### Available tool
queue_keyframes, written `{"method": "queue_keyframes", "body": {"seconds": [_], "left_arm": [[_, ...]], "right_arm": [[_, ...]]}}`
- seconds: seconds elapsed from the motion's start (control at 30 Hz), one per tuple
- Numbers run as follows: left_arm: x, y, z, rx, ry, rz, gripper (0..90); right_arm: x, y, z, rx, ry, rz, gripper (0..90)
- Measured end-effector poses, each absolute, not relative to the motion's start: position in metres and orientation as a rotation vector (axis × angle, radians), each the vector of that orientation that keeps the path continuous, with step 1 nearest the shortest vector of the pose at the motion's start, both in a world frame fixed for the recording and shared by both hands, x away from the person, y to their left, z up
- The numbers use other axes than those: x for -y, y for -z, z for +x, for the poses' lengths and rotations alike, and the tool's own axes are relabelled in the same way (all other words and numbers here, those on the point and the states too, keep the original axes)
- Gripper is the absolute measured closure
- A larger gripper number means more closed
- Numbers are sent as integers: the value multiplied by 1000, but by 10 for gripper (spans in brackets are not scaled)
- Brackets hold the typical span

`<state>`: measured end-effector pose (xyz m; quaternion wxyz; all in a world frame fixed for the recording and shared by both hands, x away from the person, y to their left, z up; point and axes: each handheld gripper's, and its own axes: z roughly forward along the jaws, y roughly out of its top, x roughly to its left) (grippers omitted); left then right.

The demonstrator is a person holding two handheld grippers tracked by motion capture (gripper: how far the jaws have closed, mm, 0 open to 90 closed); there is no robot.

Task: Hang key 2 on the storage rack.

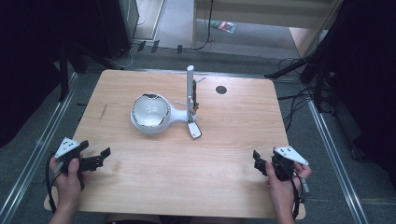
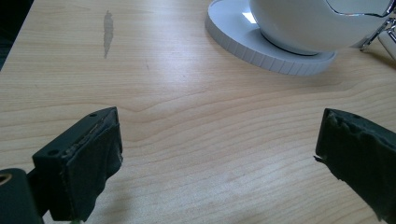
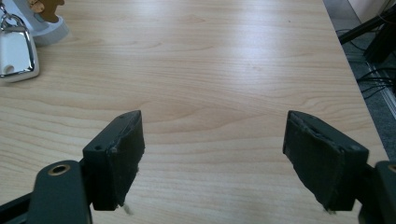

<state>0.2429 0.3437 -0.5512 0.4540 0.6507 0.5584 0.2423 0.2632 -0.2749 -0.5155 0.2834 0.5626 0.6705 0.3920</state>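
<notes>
Your table is a light wooden top with rounded corners. It has a small black round spot at about 1 o'clock from the centre, and a thin grey streak at about 9 o'clock, toward the left edge.

Next comes the white stand — a round flat base with a white bowl sitting on it, a little to 11 o'clock from the table centre. The rim of the bowl looks shiny and is not even. In the left gripper view you see the ribbed edge of this base at 1 o'clock, well apart from the jaws. From the base a white neck goes toward 3 o'clock and meets an upright white post.

At the foot of the post, at 6 o'clock from it, a small white tag with a metal frame lies flat on the wood. A small brown piece hangs beside the post; I cannot tell what it is.

Your left gripper is at 8 o'clock on the table, held in your left hand. Its jaws are wide apart with nothing between them, only bare wood.

Your right gripper is at 4 o'clock, in your right hand. Its jaws also stand wide apart and hold nothing — in the right gripper view the tag is at 10 o'clock, well away from them.
</notes>
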Motion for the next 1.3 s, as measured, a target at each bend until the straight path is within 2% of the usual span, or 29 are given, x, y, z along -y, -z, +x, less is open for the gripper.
{"method": "queue_keyframes", "body": {"seconds": [0.53,0.87,1.3], "left_arm": [[-344,551,242,-1384,-598,1601,11],[-344,551,242,-1385,-600,1601,11],[-343,551,242,-1391,-606,1605,11]], "right_arm": [[307,531,251,-1779,-1018,1545,213],[337,540,239,-1702,-1113,1577,245],[348,547,232,-1669,-1227,1611,255]]}}
